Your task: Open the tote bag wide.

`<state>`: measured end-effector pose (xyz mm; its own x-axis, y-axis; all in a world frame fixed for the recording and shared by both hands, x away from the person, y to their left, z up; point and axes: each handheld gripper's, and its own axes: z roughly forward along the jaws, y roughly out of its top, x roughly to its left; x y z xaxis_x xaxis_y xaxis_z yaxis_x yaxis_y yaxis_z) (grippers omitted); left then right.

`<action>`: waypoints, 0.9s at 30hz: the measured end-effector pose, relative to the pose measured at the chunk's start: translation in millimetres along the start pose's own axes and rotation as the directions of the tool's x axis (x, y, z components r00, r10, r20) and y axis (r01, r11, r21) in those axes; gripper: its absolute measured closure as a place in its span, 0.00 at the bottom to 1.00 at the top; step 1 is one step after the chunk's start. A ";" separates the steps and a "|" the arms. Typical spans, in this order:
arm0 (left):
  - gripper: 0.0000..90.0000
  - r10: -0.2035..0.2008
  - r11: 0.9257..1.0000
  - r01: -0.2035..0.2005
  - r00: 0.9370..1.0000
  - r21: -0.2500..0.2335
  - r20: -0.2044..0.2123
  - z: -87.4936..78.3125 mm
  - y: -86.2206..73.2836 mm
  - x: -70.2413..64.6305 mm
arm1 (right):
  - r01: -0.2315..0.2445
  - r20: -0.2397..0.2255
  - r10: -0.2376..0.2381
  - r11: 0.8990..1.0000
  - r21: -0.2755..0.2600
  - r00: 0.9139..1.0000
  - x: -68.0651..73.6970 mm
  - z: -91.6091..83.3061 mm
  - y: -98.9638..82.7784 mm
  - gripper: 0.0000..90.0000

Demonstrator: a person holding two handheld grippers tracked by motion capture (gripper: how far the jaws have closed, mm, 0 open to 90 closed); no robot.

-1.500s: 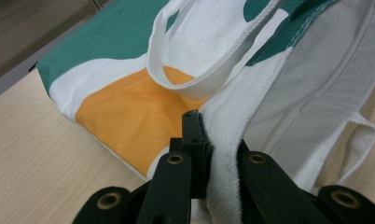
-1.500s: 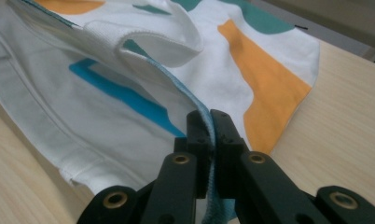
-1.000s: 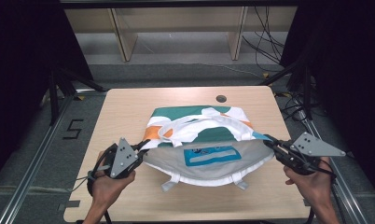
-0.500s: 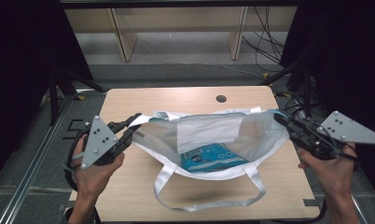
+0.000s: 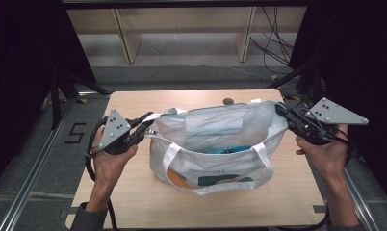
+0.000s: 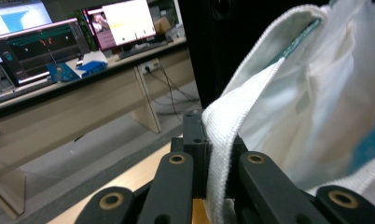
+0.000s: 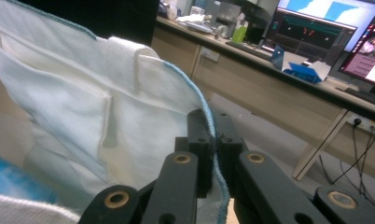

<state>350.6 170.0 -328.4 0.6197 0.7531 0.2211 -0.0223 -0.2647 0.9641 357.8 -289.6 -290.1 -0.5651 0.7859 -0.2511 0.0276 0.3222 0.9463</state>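
A white cloth tote bag point(image 5: 215, 144) with white straps and a teal and orange print stands open on the wooden table point(image 5: 134, 202). Something blue point(image 5: 227, 149) lies inside it. My left gripper point(image 5: 149, 124) is shut on the bag's left rim; in the left gripper view the white fabric point(image 6: 218, 154) runs between the jaws of that gripper point(image 6: 216, 140). My right gripper point(image 5: 281, 111) is shut on the bag's right rim, and the right gripper view shows the teal-edged rim point(image 7: 212, 140) pinched between its jaws point(image 7: 213, 135). Both hands hold the mouth stretched wide.
A small dark round object point(image 5: 227, 101) lies at the table's far edge behind the bag. Wooden shelf legs point(image 5: 126, 38) stand beyond the table. Cables point(image 5: 278, 43) trail on the floor at the back right. Desks with monitors point(image 6: 59, 42) appear in the gripper views.
The bag went from lying folded flat to standing upright with its mouth pulled open. Both grippers lifted and spread apart with the rim in them.
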 end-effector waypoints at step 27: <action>0.94 -0.097 0.963 0.062 0.988 0.264 0.121 29.6 -111.6 -25.0 | 0.030 -0.080 -0.011 0.971 0.238 0.997 24.7 30.6 -87.5 0.98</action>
<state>360.7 162.8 -445.9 0.7093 0.6967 0.1073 0.2240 -0.3671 0.9028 366.6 -282.2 -385.3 -0.6296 0.7376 -0.2440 0.2066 0.4618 0.8626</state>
